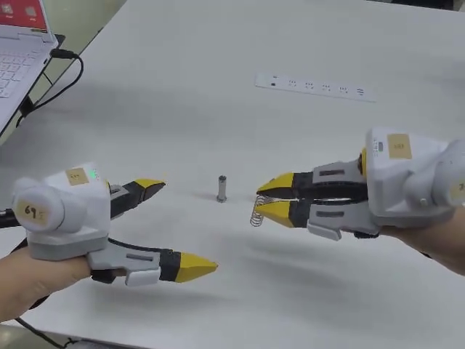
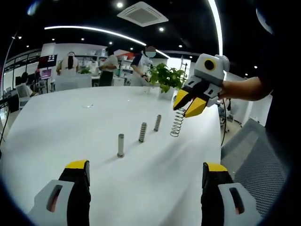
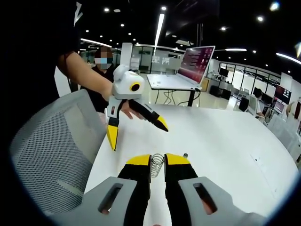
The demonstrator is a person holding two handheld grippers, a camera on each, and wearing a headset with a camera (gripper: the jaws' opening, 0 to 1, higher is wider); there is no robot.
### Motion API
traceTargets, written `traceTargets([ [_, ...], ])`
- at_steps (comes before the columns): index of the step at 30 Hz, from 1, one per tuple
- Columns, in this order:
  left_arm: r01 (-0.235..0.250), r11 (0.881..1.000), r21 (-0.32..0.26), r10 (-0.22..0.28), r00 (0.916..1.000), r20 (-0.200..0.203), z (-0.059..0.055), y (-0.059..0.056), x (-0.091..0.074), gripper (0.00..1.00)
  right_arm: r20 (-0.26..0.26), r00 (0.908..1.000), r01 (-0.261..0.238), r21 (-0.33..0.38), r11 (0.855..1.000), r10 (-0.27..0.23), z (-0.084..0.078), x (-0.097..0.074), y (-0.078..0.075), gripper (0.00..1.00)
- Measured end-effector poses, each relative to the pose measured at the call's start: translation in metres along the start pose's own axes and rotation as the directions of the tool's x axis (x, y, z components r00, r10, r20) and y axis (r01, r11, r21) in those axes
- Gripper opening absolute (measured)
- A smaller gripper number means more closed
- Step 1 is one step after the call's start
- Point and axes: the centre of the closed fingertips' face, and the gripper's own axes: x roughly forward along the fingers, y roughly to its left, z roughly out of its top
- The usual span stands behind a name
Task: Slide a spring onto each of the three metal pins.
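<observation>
Steel spring [image 1: 255, 218], pinched endwise in the right gripper [image 1: 259, 201], may swing past the bare pin [image 1: 221, 187] to its left; left gripper [image 1: 189, 225] gapes empty.

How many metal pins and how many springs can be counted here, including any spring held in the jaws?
Metal pins: 3, namely the bare pin and two loaded pins, each carrying a spring
Springs: 3, two on those pins and the held spring in the shut jaws of the right gripper
Total: 6
</observation>
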Motion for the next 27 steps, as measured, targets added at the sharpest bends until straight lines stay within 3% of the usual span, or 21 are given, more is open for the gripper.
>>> traceTargets([
  [13,-0.012,1.000,0.001,0.012,0.9999,0.007,-0.001,0.003,-0.005,0.98,-0.015,0.9999,-0.001,-0.005,1.000,0.001,-0.002,0.010,-0.008,0.08],
  [27,-0.014,1.000,0.010,0.013,0.9997,0.020,-0.001,0.005,-0.005,0.98,-0.005,0.9999,0.014,-0.009,1.000,-0.014,0.010,0.025,-0.027,0.08],
])
